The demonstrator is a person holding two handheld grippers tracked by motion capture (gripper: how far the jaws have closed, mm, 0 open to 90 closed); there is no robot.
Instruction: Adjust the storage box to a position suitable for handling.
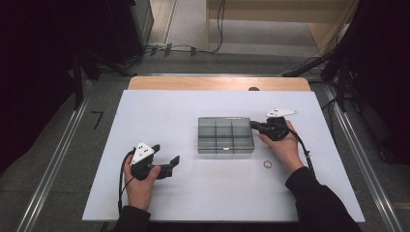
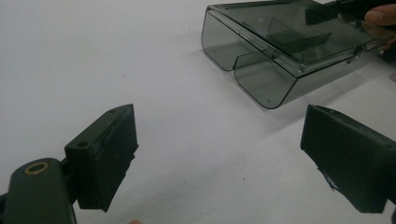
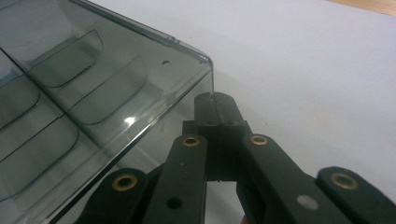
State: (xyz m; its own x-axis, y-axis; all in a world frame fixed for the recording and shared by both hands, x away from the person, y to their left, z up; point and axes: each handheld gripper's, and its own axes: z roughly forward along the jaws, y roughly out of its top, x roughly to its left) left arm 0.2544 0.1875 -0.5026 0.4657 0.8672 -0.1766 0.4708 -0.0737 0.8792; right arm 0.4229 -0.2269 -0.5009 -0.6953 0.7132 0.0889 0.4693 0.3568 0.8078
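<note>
Small ring (image 1: 267,165) (beside box (image 1: 225,135)).

White board (image 1: 159,121) over wooden table (image 1: 193,83). Small pinkish ring (image 1: 267,165) lying on board. Cables (image 1: 193,48) on grey floor beyond table.

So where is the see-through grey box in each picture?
High view: the grey box sits mid-table, right of centre.
Left gripper view: grey box at upper right, beyond the open jaws.
Right gripper view: grey box across the left half, its corner at the shut jaws.
Shared landmark: the right gripper at the box's corner.
</note>
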